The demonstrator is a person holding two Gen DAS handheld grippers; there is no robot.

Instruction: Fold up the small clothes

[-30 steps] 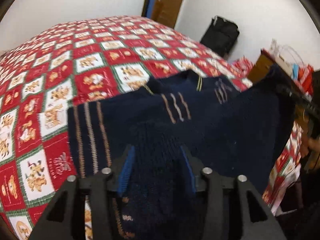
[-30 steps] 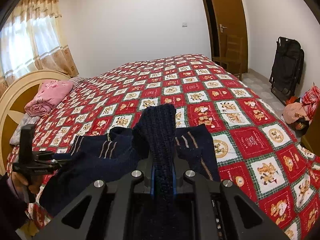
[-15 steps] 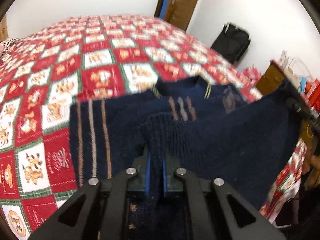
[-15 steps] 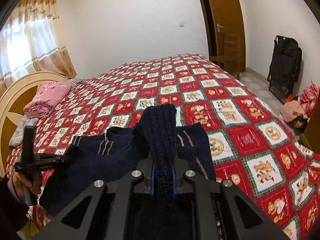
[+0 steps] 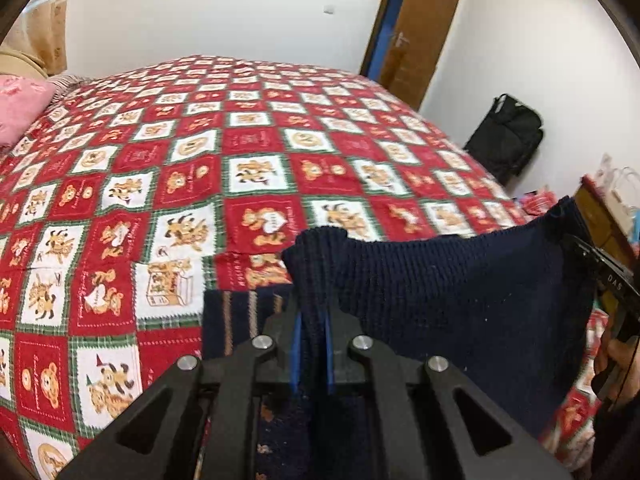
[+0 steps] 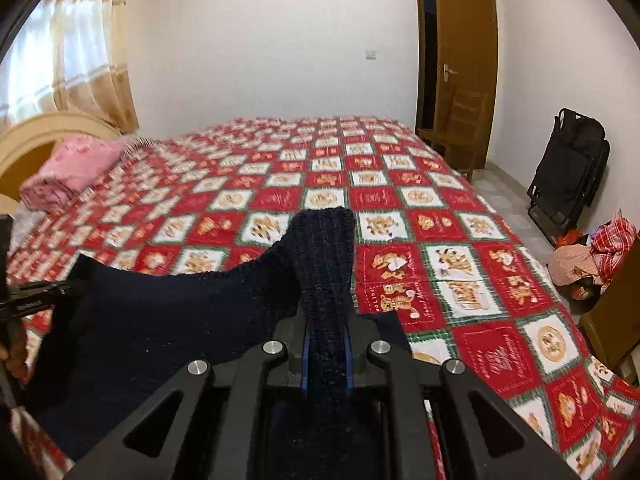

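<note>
A small navy knitted sweater [image 5: 460, 292] with tan stripes hangs stretched between both grippers above the near edge of the bed. My left gripper [image 5: 312, 344] is shut on one ribbed corner, which sticks up past the fingertips. My right gripper [image 6: 326, 344] is shut on the other ribbed corner of the sweater [image 6: 160, 320]. A striped part [image 5: 240, 316] lies lower, on the bedspread. Each view shows the other gripper at the frame's edge: the right one [image 5: 612, 284] and the left one [image 6: 28, 300].
The bed carries a red, white and green teddy-bear quilt [image 6: 400, 200]. A pink folded blanket [image 6: 72, 172] lies by the headboard. A black folded chair [image 6: 568, 176], a wooden chair [image 6: 460, 132], a brown door and a pile of clothes [image 6: 592, 256] stand on the right.
Both grippers have lifted the sweater's hem edge up off the bed, so the cloth now hangs taut between them. The left gripper closed on its corner about a second ago.
</note>
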